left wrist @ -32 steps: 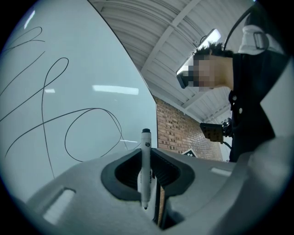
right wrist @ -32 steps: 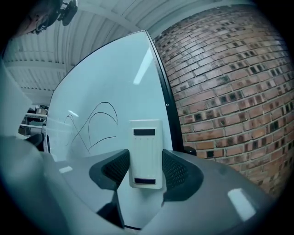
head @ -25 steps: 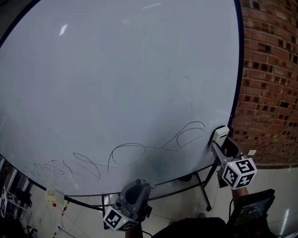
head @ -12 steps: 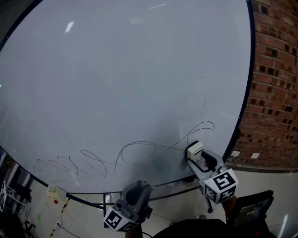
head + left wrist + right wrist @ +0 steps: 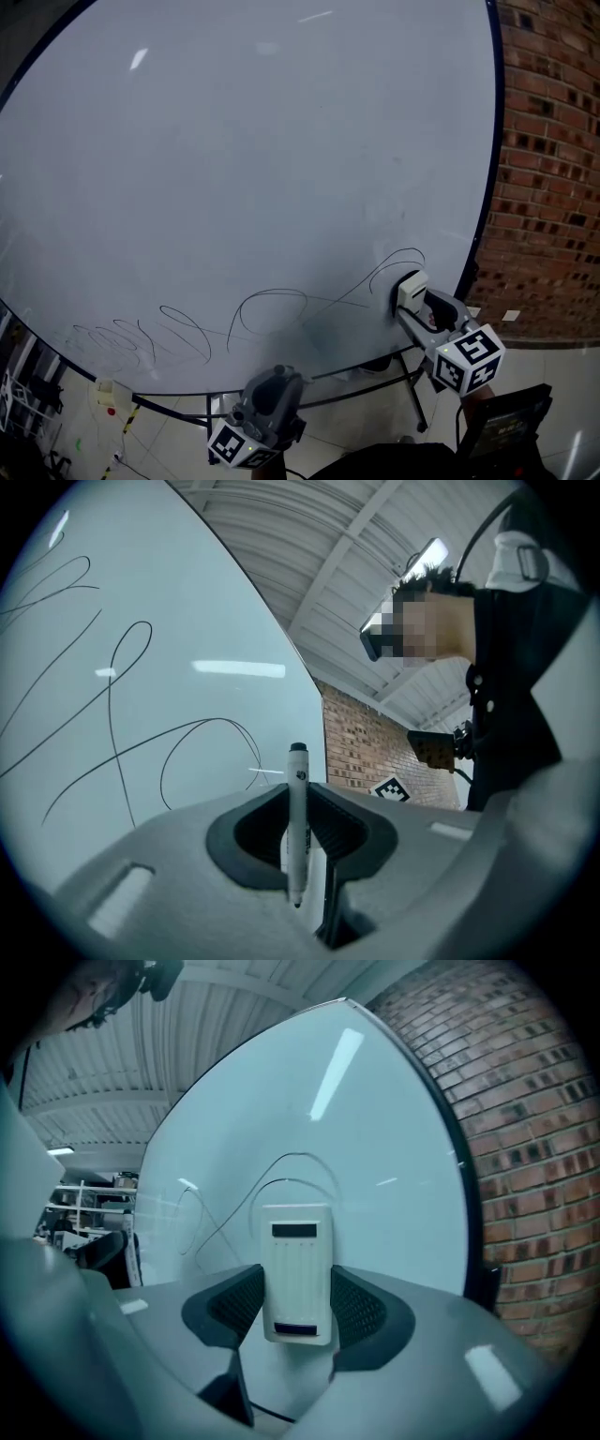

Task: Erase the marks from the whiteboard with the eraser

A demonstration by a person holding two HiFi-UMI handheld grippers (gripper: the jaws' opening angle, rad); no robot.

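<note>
A large whiteboard (image 5: 253,150) fills the head view, with thin black scribbles (image 5: 272,314) looping along its lower part. My right gripper (image 5: 410,292) is shut on a white eraser (image 5: 409,286), which is pressed to the board at the right end of the scribbles. In the right gripper view the eraser (image 5: 297,1274) stands upright between the jaws, facing the whiteboard (image 5: 281,1119). My left gripper (image 5: 270,389) hangs below the board's lower edge, shut on a white marker (image 5: 297,822) with a black cap.
A red brick wall (image 5: 548,159) rises right of the board. The board's stand legs (image 5: 408,375) reach down to a pale floor. Shelving and a yellow-black cable (image 5: 127,417) sit at the lower left.
My right gripper swept the eraser left along the lower scribbles, then back right toward the board's edge. The left gripper stayed put.
</note>
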